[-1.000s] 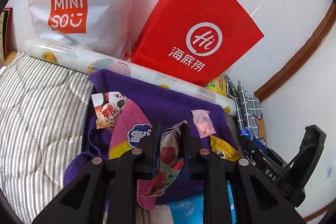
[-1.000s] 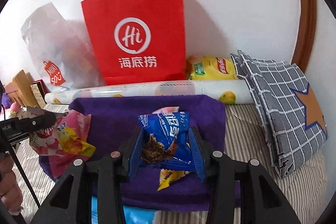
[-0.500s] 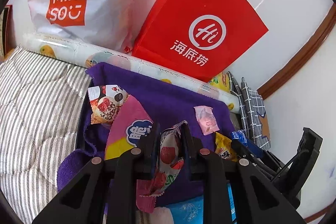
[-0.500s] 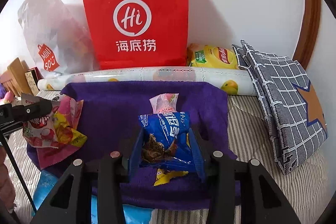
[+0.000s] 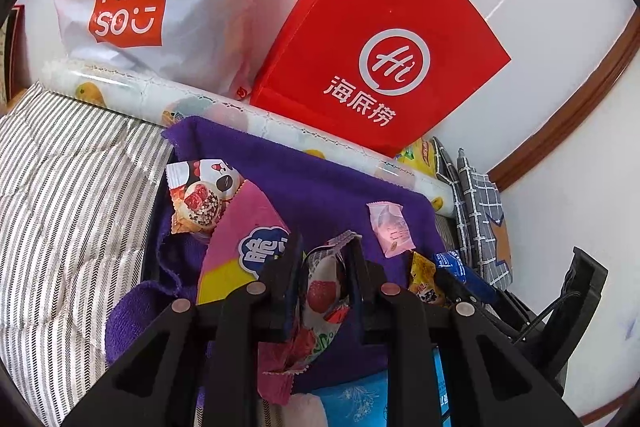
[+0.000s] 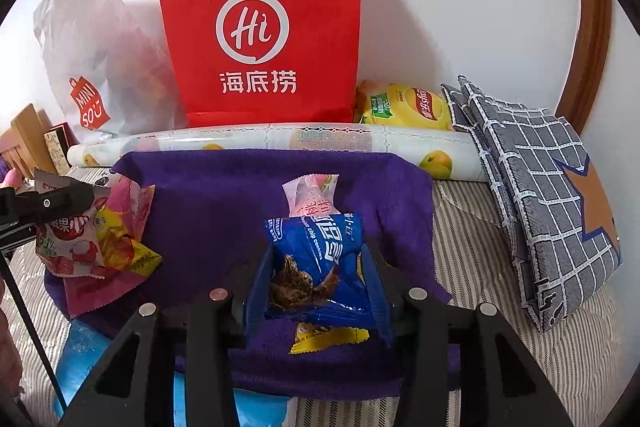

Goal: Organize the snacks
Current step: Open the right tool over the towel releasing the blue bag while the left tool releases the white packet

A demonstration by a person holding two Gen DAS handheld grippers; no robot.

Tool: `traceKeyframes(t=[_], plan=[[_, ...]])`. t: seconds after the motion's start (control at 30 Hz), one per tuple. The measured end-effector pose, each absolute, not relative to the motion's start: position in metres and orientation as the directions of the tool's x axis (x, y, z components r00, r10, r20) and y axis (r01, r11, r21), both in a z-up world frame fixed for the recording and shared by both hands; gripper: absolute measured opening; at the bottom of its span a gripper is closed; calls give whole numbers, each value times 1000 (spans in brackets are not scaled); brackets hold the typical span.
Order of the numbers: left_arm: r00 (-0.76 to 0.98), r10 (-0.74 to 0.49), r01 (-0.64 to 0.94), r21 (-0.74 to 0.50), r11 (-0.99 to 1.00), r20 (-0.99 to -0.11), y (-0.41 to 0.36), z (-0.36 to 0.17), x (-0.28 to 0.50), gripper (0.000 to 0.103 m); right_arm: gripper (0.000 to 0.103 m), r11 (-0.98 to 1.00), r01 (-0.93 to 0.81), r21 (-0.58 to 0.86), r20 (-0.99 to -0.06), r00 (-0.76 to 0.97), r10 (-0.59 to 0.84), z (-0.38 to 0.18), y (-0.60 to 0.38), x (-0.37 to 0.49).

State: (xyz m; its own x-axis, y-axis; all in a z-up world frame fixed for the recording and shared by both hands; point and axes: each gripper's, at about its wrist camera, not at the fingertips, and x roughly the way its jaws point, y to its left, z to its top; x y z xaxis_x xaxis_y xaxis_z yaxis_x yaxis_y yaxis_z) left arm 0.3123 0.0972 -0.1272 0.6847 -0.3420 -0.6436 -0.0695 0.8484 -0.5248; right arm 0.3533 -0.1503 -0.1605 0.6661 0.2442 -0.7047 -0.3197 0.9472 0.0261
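The right gripper [image 6: 316, 267], pinching the blue cookie packet [image 6: 316, 259], has just eased its jaws slightly, probably releasing it onto the purple towel [image 6: 208, 211], while the left gripper [image 5: 324, 267] clamps a lychee candy wrapper [image 5: 320, 299].

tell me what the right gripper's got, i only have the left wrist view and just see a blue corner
Observer: The right gripper grips a blue cookie packet; its jaws have just eased open slightly, with the packet between them.
Operator: anything under it
Observer: A small yellow packet lies on the purple towel right beneath it.
Operator: and that yellow thing at the back
Observer: A yellow chips bag, behind the patterned roll and beside the red paper bag.
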Motion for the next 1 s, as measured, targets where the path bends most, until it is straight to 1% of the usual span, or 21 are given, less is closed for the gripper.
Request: traceKeyframes(t=[0.07,0.13,0.17,0.3,0.37,0.43,0.47,0.5,0.53,0.6,0.63,0.7,0.8,1.0], plan=[[685,-344,-68,-525,848,-643,97,-127,312,21,45,947,-320,20,-705,668,240,-160,-150,353],[687,-344,-68,-528,847,-640,97,-126,312,30,45,947,-321,17,-705,667,239,-160,-150,353],[689,-345,-67,-530,846,-638,97,-126,312,32,45,947,-321,18,-705,667,239,-159,-150,353],[695,-342,-64,-528,847,-633,97,-124,311,33,45,946,-323,26,-703,667,247,-158,-149,353],[698,-345,-62,-533,844,-627,97,-123,311,37,45,944,-327,28,-700,668,253,-157,-149,352],[705,-350,-53,-538,841,-617,98,-120,310,46,45,942,-335,30,-696,670,260,-155,-149,351],[707,-351,-50,-539,841,-613,98,-118,310,48,46,940,-339,31,-693,671,265,-154,-148,350],[712,-351,-47,-539,841,-609,98,-116,309,53,48,938,-345,30,-689,672,269,-153,-148,349],[717,-350,-43,-540,841,-602,98,-114,308,56,52,936,-350,27,-684,676,273,-152,-147,347],[731,-349,-33,-542,840,-586,97,-110,306,59,58,935,-354,18,-671,689,273,-149,-146,345],[736,-349,-29,-542,840,-580,97,-108,305,63,60,936,-353,14,-662,698,273,-147,-146,343],[745,-353,-18,-545,838,-567,97,-105,302,67,62,935,-354,18,-650,707,280,-144,-147,341],[749,-352,-15,-546,838,-561,96,-102,300,69,63,935,-353,43,-637,711,298,-141,-151,340],[746,-367,-19,-569,822,-556,97,-102,299,70,63,937,-342,75,-624,716,312,-133,-157,340]])
